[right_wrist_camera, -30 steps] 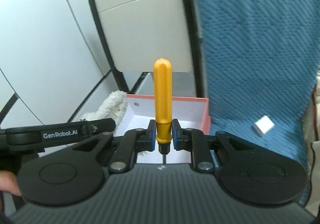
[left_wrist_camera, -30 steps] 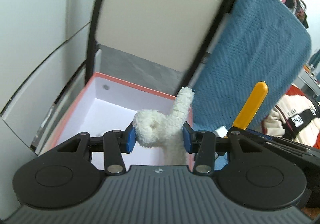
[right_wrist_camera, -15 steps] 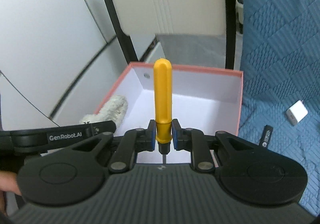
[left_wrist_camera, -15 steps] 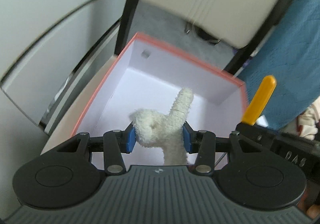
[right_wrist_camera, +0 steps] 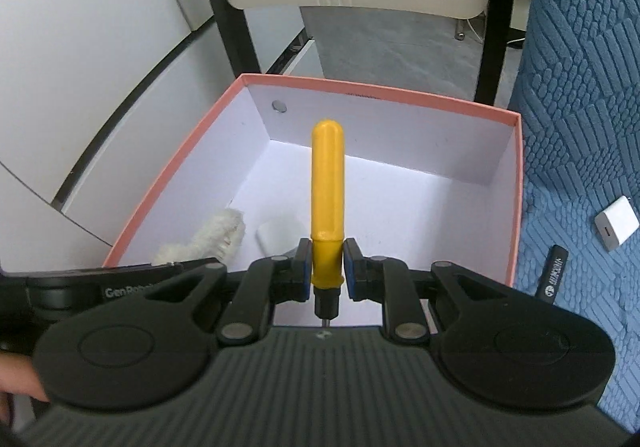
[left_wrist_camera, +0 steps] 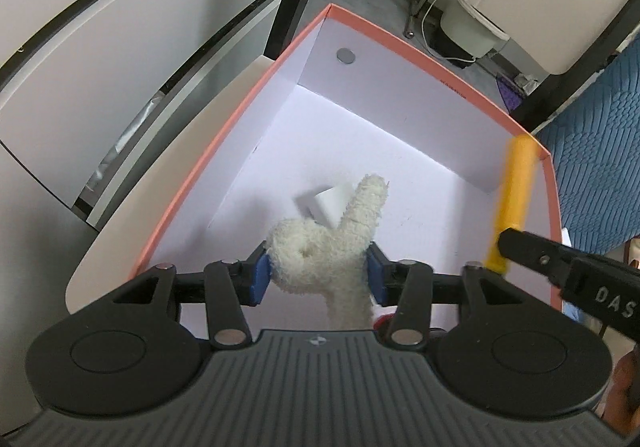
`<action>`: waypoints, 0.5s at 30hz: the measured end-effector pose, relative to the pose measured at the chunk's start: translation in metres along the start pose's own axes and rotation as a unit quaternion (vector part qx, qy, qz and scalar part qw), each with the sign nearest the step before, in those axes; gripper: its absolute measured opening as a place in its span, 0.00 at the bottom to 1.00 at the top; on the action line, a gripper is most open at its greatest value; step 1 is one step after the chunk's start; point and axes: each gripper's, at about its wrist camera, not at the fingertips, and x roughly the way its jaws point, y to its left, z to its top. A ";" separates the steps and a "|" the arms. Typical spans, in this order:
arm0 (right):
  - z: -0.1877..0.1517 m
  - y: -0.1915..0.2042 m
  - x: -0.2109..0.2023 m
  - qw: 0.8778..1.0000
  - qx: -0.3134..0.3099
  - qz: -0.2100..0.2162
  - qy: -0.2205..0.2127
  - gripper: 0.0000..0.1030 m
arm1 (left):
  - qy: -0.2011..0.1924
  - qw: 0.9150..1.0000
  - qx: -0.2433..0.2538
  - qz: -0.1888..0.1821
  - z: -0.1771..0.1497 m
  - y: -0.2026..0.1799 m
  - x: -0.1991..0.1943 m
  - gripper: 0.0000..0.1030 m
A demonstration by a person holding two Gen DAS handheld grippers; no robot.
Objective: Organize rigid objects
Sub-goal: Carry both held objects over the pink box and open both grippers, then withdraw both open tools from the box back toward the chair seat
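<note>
Over the pink-rimmed box (left_wrist_camera: 224, 151), the left gripper (left_wrist_camera: 318, 275) has just been opening its jaws, the fluffy white toy (left_wrist_camera: 328, 247) between them, pads touching its sides. Beside it, the right gripper (right_wrist_camera: 327, 269) is clamped on a yellow-handled screwdriver (right_wrist_camera: 328, 199), upright above the box floor.

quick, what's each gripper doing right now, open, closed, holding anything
Left gripper: jaws have just been opening; fluffy white toy between the pads, over the pink box.
Right gripper: shut on the yellow-handled screwdriver.

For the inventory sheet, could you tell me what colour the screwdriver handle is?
Yellow-orange; the screwdriver handle shows best in the right wrist view.
</note>
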 end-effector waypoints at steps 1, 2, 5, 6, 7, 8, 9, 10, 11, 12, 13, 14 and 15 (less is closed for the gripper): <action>0.000 -0.001 -0.002 1.000 0.000 -0.001 -0.001 0.23 | 0.000 1.000 0.005 0.005 0.000 -0.002 0.000 0.66; 0.001 -0.002 -0.001 1.000 0.001 0.004 -0.002 0.24 | -0.003 1.000 0.009 0.008 0.000 -0.004 -0.001 0.66; 0.001 -0.006 -0.006 1.000 0.007 0.016 -0.005 0.29 | -0.010 1.000 0.016 0.002 0.000 -0.011 -0.009 0.66; 0.001 -0.006 -0.009 1.000 0.007 0.012 -0.009 0.29 | -0.014 1.000 0.020 0.002 0.001 -0.013 -0.013 0.66; 0.001 -0.007 -0.013 1.000 0.006 0.010 -0.013 0.30 | -0.019 1.000 0.025 0.002 0.001 -0.016 -0.018 0.66; 0.001 -0.006 -0.016 1.000 0.007 0.012 -0.016 0.30 | -0.025 0.999 0.028 0.001 0.002 -0.020 -0.024 0.66; 0.001 -0.006 -0.020 1.000 0.007 0.015 -0.020 0.29 | -0.031 0.999 0.029 -0.001 0.003 -0.023 -0.031 0.66; 0.000 -0.006 -0.025 0.999 0.006 0.018 -0.026 0.29 | -0.036 0.999 0.030 -0.003 0.003 -0.026 -0.037 0.66; 0.000 -0.006 -0.029 0.999 0.005 0.018 -0.031 0.29 | -0.042 0.999 0.031 -0.005 0.004 -0.030 -0.044 0.66; 0.000 -0.006 -0.035 0.999 0.003 0.017 -0.038 0.29 | -0.048 0.998 0.033 -0.007 0.005 -0.034 -0.050 0.66; 0.000 -0.006 -0.042 0.999 0.001 0.018 -0.045 0.29 | -0.055 0.998 0.035 -0.010 0.004 -0.038 -0.058 0.66; 0.000 -0.007 -0.048 0.998 -0.001 0.021 -0.051 0.29 | -0.061 0.997 0.037 -0.012 0.004 -0.042 -0.065 0.66; 0.000 -0.007 -0.054 0.998 -0.002 0.023 -0.057 0.29 | -0.068 0.997 0.040 -0.014 0.003 -0.046 -0.073 0.66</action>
